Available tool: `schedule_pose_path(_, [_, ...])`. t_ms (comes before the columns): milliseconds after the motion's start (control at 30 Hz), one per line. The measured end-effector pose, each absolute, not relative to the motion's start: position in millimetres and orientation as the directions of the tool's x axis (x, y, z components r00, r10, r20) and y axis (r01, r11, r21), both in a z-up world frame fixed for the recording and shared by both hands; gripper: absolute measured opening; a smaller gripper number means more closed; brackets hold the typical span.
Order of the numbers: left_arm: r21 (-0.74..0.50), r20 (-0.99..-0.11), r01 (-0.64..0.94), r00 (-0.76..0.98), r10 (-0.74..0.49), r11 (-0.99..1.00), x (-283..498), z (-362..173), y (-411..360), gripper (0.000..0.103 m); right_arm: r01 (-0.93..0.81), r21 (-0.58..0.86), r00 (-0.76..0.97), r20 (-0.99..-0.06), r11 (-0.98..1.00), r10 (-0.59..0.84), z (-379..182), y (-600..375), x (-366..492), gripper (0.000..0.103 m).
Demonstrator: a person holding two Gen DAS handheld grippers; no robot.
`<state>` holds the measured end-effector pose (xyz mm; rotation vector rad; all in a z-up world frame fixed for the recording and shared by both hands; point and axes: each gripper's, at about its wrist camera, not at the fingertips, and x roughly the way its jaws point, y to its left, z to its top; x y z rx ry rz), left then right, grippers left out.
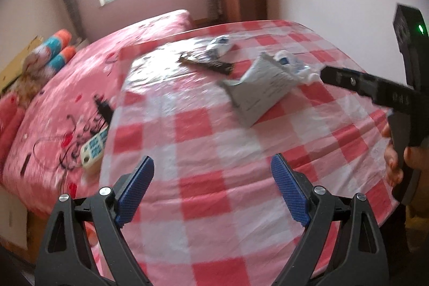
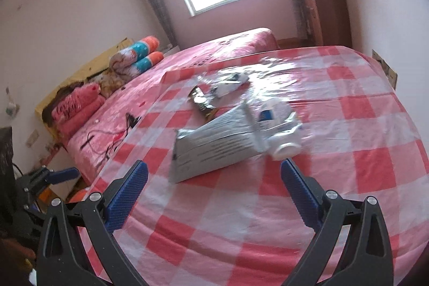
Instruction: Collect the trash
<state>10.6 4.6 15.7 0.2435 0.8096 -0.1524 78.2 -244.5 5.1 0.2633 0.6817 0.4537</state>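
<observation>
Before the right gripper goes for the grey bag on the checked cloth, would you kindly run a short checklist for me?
1. Right gripper open and empty: ok, jaws spread wide.
2. Left gripper open and empty: ok.
3. Grey bag within the right gripper's line: ok, it lies just ahead, not yet touched.
4. Bag free of other trash: not ok, a white crumpled wrapper lies against its far edge.
5. Other trash located: ok, a dark wrapper and a white piece lie behind it on the checked cloth.
6. Bin to drop trash in: cannot tell, none in view.
</observation>
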Motion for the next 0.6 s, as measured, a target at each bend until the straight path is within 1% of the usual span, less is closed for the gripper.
schedule_pose_path(167, [0.245,-0.709,0.329,0.702,-0.063,0.912,24.7,13.5,-33.3,0.089,-0.246,0.387,0.707,-0.556,0.889,0.437,2.9,-275.0,95.2,0.098])
schedule_pose_path(300, [0.332,-0.698,0.397,0.714,-0.060,0.856,38.5,7.8,-60.4,0.089,-0.194,0.401,0.679,-0.604,0.895,0.418,-3.8,-290.7,117.1,0.098])
schedule_pose_path(367, [0.358,-0.698,0.415,0.714,-0.055,0.836,49.1,3.6,-69.8,0.089,-0.196,0.409,0.658,-0.619,0.891,0.429,-3.7,-291.7,128.8,0.098])
schedule_pose_path(500, [0.399,-0.705,0.454,0.708,-0.050,0.797,72.8,-4.7,-85.2,0.089,-0.234,0.355,0.622,-0.661,0.905,0.420,-0.9,-273.6,154.3,0.098])
schedule_pose_path(600, [0.420,-0.708,0.486,0.704,-0.058,0.766,86.9,-8.0,-95.3,0.089,-0.241,0.370,0.610,-0.661,0.897,0.436,-4.8,-266.6,168.0,0.097])
